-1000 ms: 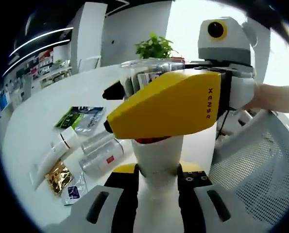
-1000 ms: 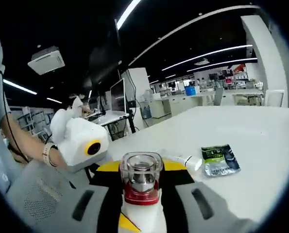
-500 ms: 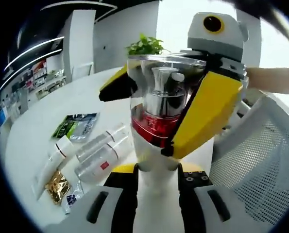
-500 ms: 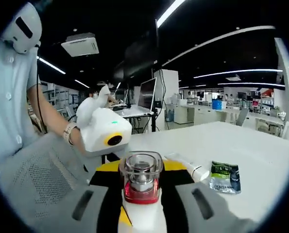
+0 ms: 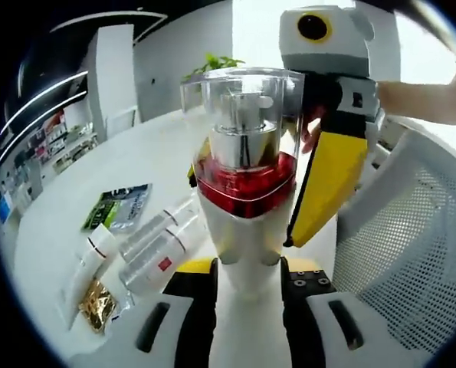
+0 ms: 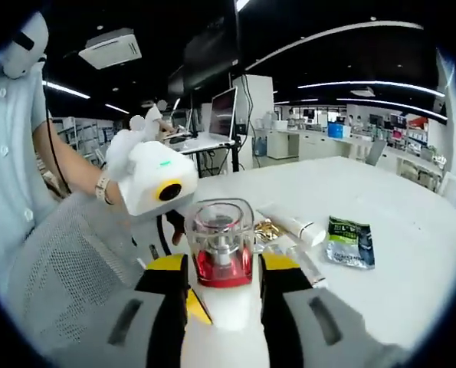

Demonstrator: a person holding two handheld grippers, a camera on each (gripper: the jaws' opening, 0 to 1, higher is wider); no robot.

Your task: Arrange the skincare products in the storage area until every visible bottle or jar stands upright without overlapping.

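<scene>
A white pump bottle (image 5: 243,192) with a red band and a clear square cap stands between my left gripper's (image 5: 247,287) jaws, which are shut on its white body. The same bottle (image 6: 221,264) sits between my right gripper's (image 6: 224,295) jaws, which press its sides. In the left gripper view the right gripper (image 5: 327,176) hangs at the bottle's right, its yellow jaw pointing down. In the right gripper view the left gripper (image 6: 155,184) is at the left, behind the bottle. Two clear bottles (image 5: 159,249) lie flat on the white table (image 5: 136,153).
Beside the lying bottles are a white tube (image 5: 90,257), a green sachet (image 5: 116,208) and a gold sachet (image 5: 97,305). The tube (image 6: 293,225) and green sachet (image 6: 349,241) also lie right of the held bottle. A mesh chair (image 5: 396,268) and a person's arm (image 6: 67,169) are close.
The right gripper has swung from lying across the front of the bottle to hanging at its right side. Both views have tilted; the bottle stays between both pairs of jaws.
</scene>
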